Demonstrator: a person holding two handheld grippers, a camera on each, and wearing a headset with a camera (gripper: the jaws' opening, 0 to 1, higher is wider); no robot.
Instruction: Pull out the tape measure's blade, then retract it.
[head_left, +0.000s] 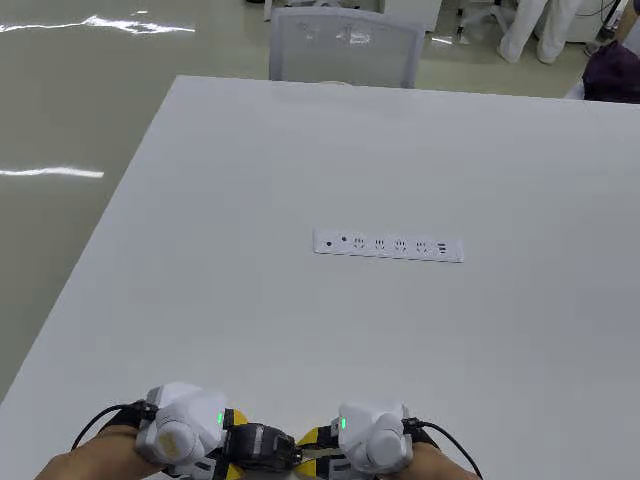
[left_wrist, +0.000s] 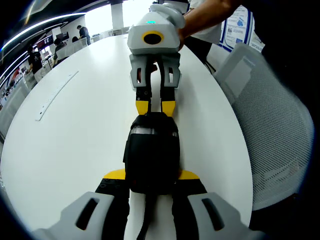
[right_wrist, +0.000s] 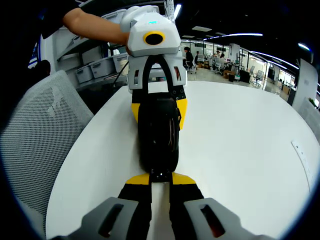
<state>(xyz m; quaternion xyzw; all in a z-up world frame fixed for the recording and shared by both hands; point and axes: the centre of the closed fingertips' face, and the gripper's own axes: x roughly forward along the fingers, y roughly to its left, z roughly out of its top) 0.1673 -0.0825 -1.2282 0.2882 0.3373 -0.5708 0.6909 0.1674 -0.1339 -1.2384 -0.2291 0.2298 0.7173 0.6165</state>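
Tape measure (left_wrist: 152, 150) on the table (head_left: 300, 180), well short of the power strip (head_left: 388, 245), by the near edge. Left hand-held gripper (left_wrist: 152, 176) clenched on its case. Right hand-held gripper (right_wrist: 160, 182) directly opposite, looks pinched on the blade tip (right_wrist: 160, 175). Long axis runs gripper to gripper, so the pull goes straight apart.

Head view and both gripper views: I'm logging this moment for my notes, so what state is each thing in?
tape measure: held at both ends, blade barely out, if at all.
left gripper: shut on the tape measure.
right gripper: shut on the blade tip.
power strip: flat on the table, nothing plugged in.
chair: empty, at the table's far edge.
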